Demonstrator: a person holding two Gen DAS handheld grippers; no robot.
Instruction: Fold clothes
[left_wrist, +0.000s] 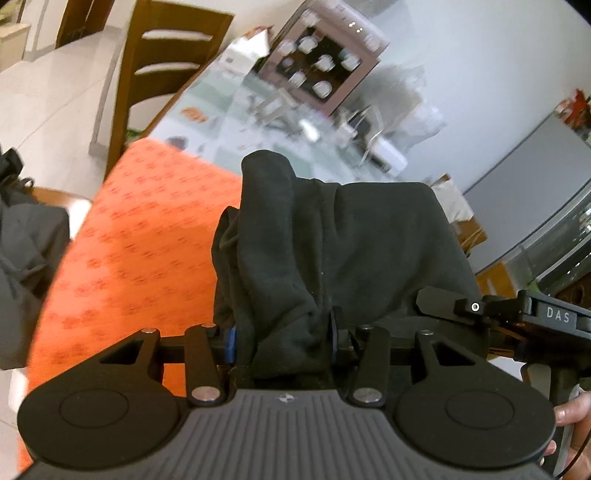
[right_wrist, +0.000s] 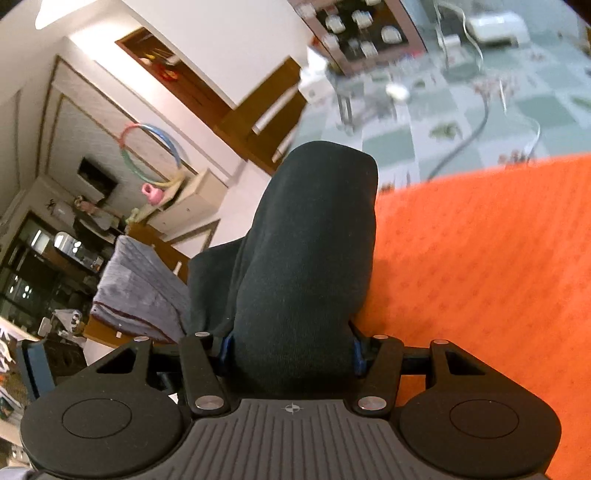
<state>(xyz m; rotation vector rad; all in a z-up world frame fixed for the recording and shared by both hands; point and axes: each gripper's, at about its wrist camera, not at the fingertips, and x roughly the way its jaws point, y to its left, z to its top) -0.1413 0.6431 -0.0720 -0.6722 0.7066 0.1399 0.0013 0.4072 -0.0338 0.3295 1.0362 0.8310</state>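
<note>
Black garment (left_wrist: 332, 243) bunched between both grippers' jaws.

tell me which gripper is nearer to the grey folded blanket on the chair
Right, as far as the views show. The grey blanket lies just beyond the right gripper, which is shut on the black garment. The left gripper view shows no blanket.

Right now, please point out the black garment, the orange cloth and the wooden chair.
black garment (left_wrist: 332, 240), left wrist view, on the bunched fabric above the gripper.
orange cloth (right_wrist: 480, 258), right wrist view, on a bare patterned part.
wooden chair (left_wrist: 162, 55), left wrist view, on the slatted backrest.
</note>
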